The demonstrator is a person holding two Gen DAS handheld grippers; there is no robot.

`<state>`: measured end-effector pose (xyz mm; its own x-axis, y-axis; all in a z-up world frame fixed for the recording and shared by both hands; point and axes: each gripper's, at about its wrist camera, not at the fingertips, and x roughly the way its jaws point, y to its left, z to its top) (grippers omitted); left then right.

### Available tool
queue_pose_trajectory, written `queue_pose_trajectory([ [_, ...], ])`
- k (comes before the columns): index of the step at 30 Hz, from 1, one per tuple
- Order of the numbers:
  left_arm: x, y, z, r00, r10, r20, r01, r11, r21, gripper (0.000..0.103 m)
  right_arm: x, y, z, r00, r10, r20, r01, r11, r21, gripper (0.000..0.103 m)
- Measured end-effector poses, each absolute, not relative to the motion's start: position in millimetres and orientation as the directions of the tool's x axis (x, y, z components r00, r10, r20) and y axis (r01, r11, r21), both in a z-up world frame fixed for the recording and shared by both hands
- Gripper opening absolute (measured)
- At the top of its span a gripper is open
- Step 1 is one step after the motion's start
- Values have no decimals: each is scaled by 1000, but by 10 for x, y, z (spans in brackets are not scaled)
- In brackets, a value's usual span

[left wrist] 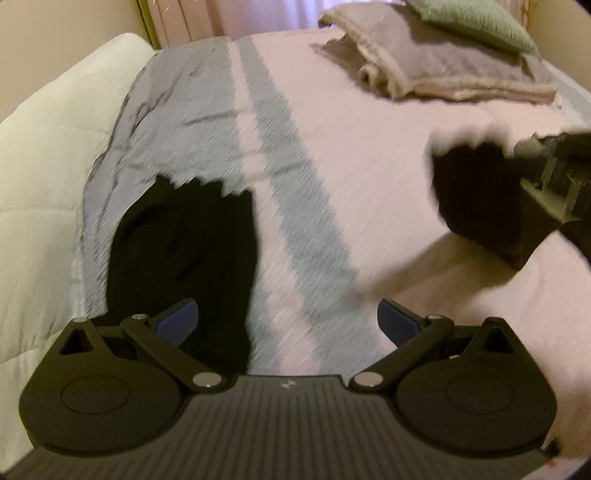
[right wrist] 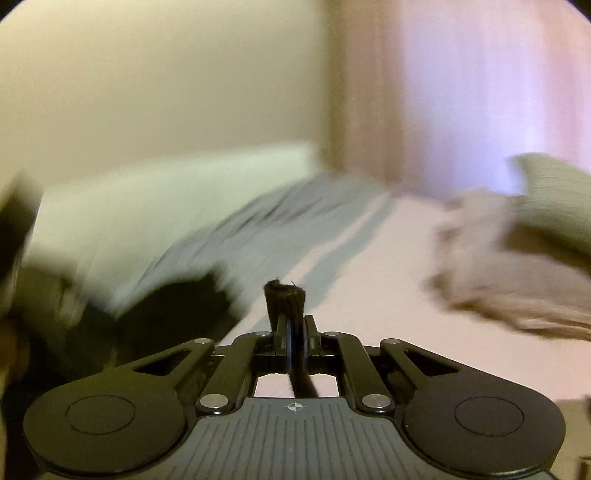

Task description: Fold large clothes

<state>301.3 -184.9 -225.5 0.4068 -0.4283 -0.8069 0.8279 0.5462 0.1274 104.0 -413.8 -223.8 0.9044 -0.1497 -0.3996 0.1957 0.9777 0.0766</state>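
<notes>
The left claw (left wrist: 288, 325) is matt black plastic with a ribbed body, shiny metal pivot pins and blue pads (left wrist: 177, 321) that look rubbery. The right claw (right wrist: 293, 332) has the same matt plastic and bright pins. The black garment (left wrist: 184, 251) is soft, dull cloth; a pinched fold (right wrist: 284, 299) shows fuzzy fibres. The bed cover (left wrist: 369, 147) is matt woven cloth, pink with grey stripes. The blanket (left wrist: 443, 70) looks fleecy; the pillow (left wrist: 476, 22) is coarse green knit.
</notes>
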Motion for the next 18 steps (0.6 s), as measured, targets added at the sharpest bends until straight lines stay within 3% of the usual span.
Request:
queue_pose_trajectory([
  [4, 2706, -2340, -2113, 364, -486, -795, 857, 510, 80, 102, 231, -5063, -1772, 882, -386, -272, 436, 886, 158, 2],
  [7, 2310, -2797, -2036, 313, -535, -784, 899, 434, 63, 102, -593, -5723, -1710, 781, -573, -248, 621, 753, 219, 2],
  [11, 1699, -3431, -2045, 224, -586, -779, 953, 300, 48, 102, -1599, -6411, -2065, 611, -722, -326, 789, 519, 329, 2],
  [15, 1128, -4026, -2292, 138, -589, -797, 983, 179, 38, 102, -2209, -6791, -2541, 542, -712, -446, 824, 346, 448, 2],
  [18, 755, -4384, -2541, 108, -576, -810, 990, 133, 37, 102, -2463, -6919, -2721, 551, -685, -477, 809, 298, 507, 2],
])
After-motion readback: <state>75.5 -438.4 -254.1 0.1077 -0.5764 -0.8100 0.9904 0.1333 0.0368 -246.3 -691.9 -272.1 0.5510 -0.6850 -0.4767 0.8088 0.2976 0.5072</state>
